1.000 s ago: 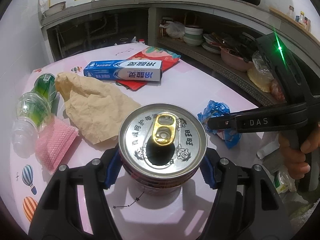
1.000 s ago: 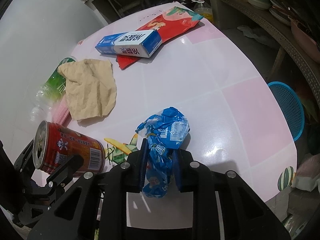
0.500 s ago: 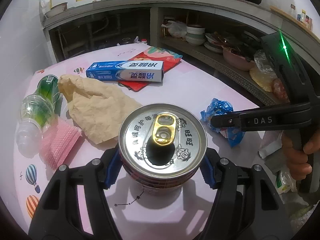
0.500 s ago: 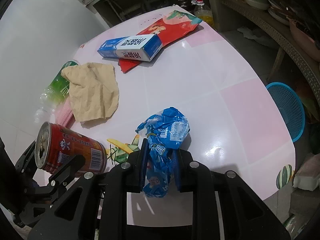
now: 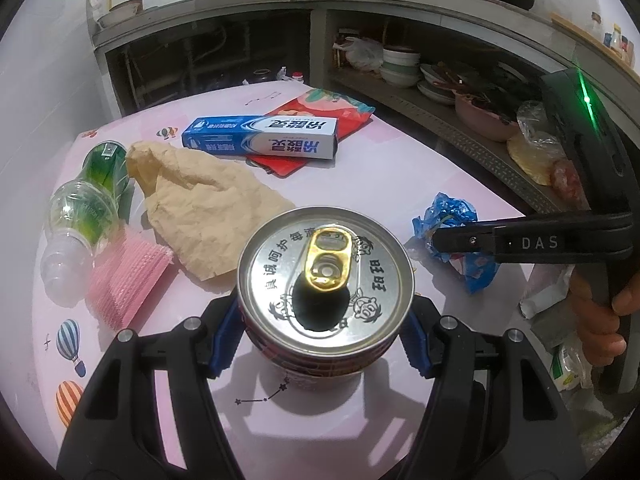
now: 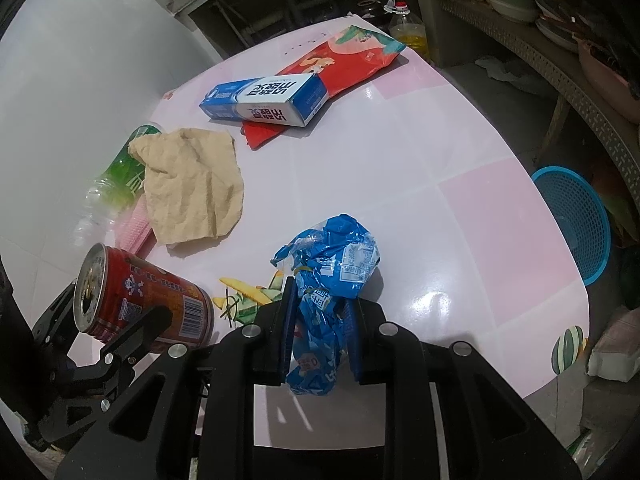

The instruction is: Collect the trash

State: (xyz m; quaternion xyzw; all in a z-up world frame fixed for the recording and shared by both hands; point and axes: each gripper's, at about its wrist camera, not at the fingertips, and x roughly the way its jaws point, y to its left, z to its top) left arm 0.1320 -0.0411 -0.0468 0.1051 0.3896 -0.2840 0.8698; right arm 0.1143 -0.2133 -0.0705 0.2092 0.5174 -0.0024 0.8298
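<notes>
A: Starting at the left, what did the left gripper (image 5: pixel 324 340) have?

B: The red drink can (image 5: pixel 325 280), clamped between its blue pads, one on each side of the body below the rim. The jaws stood fairly wide, since the can filled the gap. From the right wrist view the can looked tilted, its opened top leaning away from the table (image 6: pixel 400 120) (I could not tell whether its base was touching the surface).

A: And further right?

B: The right gripper (image 6: pixel 320 332) was nearly closed on a crumpled blue wrapper (image 6: pixel 332 264). The pads pinched its lower half; the bunched upper part bulged out past the fingertips.

A: So which step was that?

B: I'd judge both pieces were grasped and the pick-up done, with carrying off to come. The next move likely called for lifting both clear and taking them to a bin. A blue basket (image 6: pixel 576 220) stood on the floor beyond the table's right edge, though whether it was the bin I couldn't say.

A: Anything left on the table?

B: Plenty: a green bottle (image 5: pixel 100 184), a pink mesh piece (image 5: pixel 124 276), a crumpled brown paper (image 5: pixel 208 204), a toothpaste box (image 5: pixel 264 138) lying on a red packet (image 5: pixel 328 110).
</notes>
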